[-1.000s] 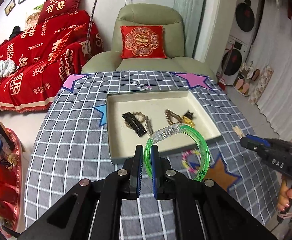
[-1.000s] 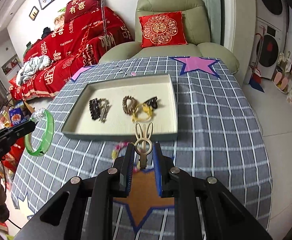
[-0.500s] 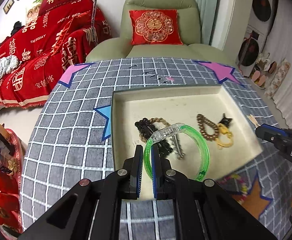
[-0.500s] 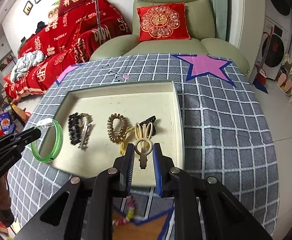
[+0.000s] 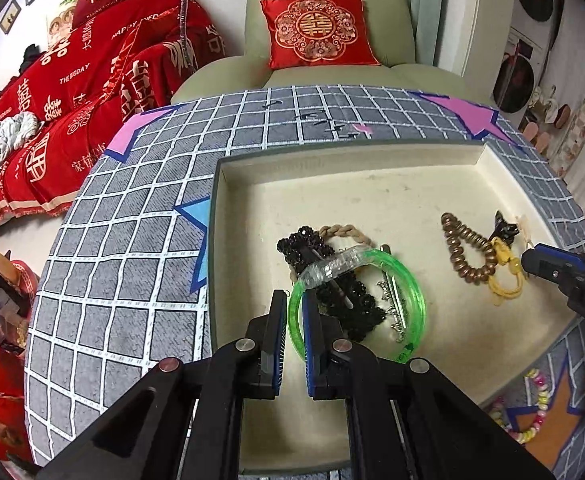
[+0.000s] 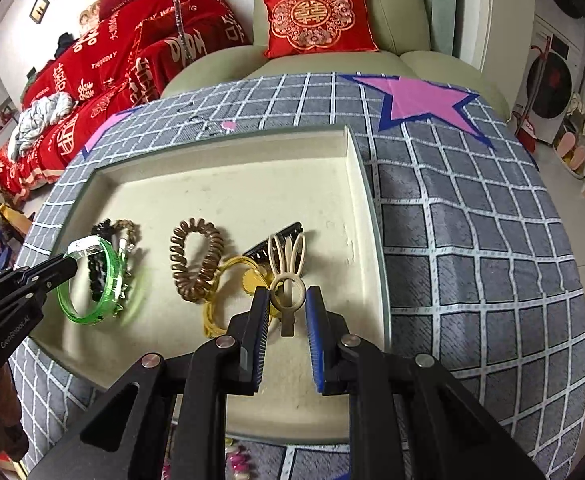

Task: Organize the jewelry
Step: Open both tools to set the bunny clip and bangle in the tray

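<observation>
A cream tray lies on the checked tablecloth. My left gripper is shut on a green bangle, holding it over the tray above a black beaded piece; the bangle also shows in the right wrist view. My right gripper has widened around a beige rabbit-ear hair clip; the clip stands between the jaws without clear contact, over the tray near a brown coil hair tie and a yellow tie.
A colourful bead bracelet lies on the cloth in front of the tray. A green armchair with a red cushion stands behind the table, a red-covered sofa to the left.
Both grippers moved forward from the table's front edge to over the tray and lowered. The right jaws have spread apart from the rabbit-ear clip.
</observation>
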`<state>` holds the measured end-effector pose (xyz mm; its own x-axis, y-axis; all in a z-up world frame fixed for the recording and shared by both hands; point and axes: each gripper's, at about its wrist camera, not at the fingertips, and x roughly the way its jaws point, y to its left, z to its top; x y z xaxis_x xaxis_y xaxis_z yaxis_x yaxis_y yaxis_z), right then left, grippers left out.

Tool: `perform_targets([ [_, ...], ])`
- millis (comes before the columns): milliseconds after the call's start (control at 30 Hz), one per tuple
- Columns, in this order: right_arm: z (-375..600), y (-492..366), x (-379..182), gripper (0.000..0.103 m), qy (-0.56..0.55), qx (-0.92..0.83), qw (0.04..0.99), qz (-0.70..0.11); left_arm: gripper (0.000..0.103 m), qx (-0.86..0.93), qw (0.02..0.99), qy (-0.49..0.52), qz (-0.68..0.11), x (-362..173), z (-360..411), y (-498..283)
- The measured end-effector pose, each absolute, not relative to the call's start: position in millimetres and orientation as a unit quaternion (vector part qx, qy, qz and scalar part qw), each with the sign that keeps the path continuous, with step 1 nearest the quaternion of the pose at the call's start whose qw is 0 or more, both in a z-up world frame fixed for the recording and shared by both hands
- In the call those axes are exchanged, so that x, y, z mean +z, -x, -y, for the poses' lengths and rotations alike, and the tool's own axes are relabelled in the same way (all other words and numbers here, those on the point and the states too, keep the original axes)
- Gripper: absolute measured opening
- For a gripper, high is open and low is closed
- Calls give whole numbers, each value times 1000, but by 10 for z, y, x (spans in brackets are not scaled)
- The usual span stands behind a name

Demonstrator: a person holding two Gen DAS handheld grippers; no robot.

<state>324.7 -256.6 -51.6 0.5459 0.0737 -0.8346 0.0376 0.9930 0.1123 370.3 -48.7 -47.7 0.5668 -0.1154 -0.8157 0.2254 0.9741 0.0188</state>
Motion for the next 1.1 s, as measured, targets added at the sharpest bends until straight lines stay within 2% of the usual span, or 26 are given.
perform_targets([
  [433,2564,-3256,-622,22,-58,7,874,-483,17,-78,880,-88,-460,-614,568,-3735],
  [633,2567,-3249,-601,40,-68,11,874,-480,17,-71,881,-91,-458,-584,571,-3718],
  [733,2575,-3217,-555,42,-77,13,877,-474,17,-75,884,-86,-454,-545,565,-3689],
  [800,2583,-3187,-495,47,-86,17,880,-468,17,-72,883,-83,-457,-518,569,-3677],
  [867,2585,-3155,-435,56,-91,20,883,-460,17,-70,884,-82,-455,-497,561,-3662],
  [1100,2537,-3024,-231,68,-97,28,892,-440,17,-67,888,-82,-447,-410,522,-3580],
])
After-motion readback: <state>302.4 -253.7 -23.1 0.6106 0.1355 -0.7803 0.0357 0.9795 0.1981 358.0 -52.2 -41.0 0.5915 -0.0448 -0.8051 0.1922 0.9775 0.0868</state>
